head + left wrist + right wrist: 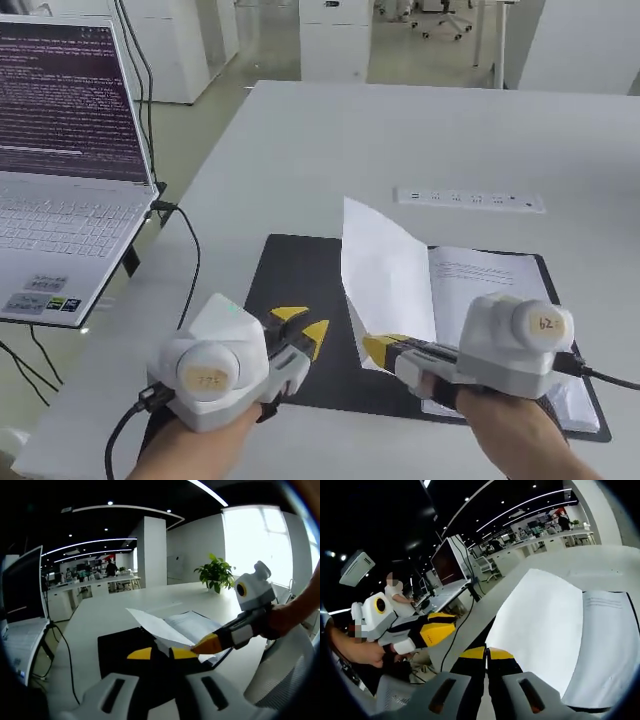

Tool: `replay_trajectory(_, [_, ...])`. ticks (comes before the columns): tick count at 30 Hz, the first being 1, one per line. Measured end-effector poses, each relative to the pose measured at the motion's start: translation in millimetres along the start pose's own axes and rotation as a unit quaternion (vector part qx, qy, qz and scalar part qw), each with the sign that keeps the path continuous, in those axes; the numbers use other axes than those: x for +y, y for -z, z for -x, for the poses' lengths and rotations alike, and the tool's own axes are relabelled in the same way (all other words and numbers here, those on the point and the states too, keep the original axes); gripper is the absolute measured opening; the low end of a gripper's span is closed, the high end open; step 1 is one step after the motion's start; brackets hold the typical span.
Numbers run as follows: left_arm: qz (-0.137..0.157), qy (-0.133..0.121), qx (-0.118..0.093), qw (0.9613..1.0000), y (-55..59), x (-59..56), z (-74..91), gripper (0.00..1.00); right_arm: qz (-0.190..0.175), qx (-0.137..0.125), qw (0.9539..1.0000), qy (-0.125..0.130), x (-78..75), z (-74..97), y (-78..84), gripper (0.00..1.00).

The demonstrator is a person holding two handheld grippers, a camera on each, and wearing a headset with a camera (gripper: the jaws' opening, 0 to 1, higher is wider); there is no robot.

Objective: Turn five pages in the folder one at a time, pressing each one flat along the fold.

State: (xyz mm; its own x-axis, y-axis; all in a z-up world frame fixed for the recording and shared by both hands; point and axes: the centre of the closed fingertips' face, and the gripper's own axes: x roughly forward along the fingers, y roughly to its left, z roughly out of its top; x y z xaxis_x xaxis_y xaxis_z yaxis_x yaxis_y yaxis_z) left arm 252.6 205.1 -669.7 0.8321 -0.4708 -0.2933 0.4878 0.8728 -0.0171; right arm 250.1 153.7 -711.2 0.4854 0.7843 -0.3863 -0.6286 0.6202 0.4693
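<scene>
In the head view, the right gripper (383,347) has its yellow jaws closed on the lower corner of a white page (385,275), which stands almost upright just ahead of its tips. The open black folder (300,280) lies flat on the white table (400,130) under and ahead of both grippers. A printed sheet (490,280) lies flat in it, beyond the right gripper. The left gripper (303,325) hovers over the folder's near left part, jaws a little apart and holding nothing, just beside the right gripper's tips. A power strip (470,200) lies on the table beyond the folder, and an open laptop (60,150) sits well off to the left gripper's left.

In the left gripper view, the left gripper (161,653) shows its two yellow tips parted over the black folder (117,650). The raised page (155,625) is just ahead of them. The right gripper (205,644) reaches in from the right and pinches the page's corner. A potted plant (216,572) stands far ahead.

In the right gripper view, the right gripper (487,653) has its tips pressed together at the page's near corner. The page (540,625) spreads ahead and to the right. The left gripper (437,625) is off to the left, jaws narrowly apart, with the laptop (447,562) beyond it.
</scene>
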Motion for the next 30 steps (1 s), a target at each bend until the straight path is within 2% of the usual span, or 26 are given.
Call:
replay_trajectory(3, [-0.001, -0.001, 0.006, 1.0000, 6.0, 6.4, 3.6, 0.10, 0.002, 0.019, 0.9998, 0.000, -0.8, -14.1, 12.8, 0.00])
replay_trajectory(6, [0.000, -0.001, 0.010, 1.0000, 11.4, 10.6, 5.4, 0.10, -0.011, 0.035, 0.9993, 0.000, -1.8, -23.6, 22.6, 0.00])
replay_trajectory(7, [0.002, -0.003, 0.013, 0.9999, 14.8, 12.5, 5.6, 0.10, -0.022, 0.053, 0.9983, 0.001, -2.5, -27.5, 30.1, 0.00])
replay_trajectory(8, [0.002, -0.004, 0.016, 0.9999, 17.4, 13.7, 5.7, 0.10, -0.022, 0.053, 0.9983, -0.001, -3.0, -31.1, 31.1, 0.00])
replay_trajectory(13, [0.003, -0.001, 0.029, 0.9996, 32.4, 16.1, 3.6, 0.09, -0.042, 0.079, 0.9960, 0.003, -6.1, -49.6, 46.6, 0.00])
replay_trajectory(14, [0.004, -0.001, 0.032, 0.9995, 35.2, 16.4, 2.1, 0.09, -0.045, 0.092, 0.9947, 0.006, -8.6, -53.4, 52.6, 0.00])
replay_trajectory(20, [-0.001, 0.007, 0.045, 0.9990, 47.4, 15.0, -9.8, 0.10, -0.060, 0.114, 0.9916, 0.011, -16.2, -67.9, 67.7, 0.00])
replay_trajectory(26, [0.001, 0.007, 0.055, 0.9984, 54.4, 15.2, -20.5, 0.10, -0.071, 0.113, 0.9911, 0.010, -19.1, -73.3, 73.5, 0.00])
replay_trajectory(30, [0.002, 0.009, 0.063, 0.9980, 59.3, 14.4, -27.7, 0.09, -0.076, 0.107, 0.9914, -0.004, -15.5, -73.0, 74.9, 0.03])
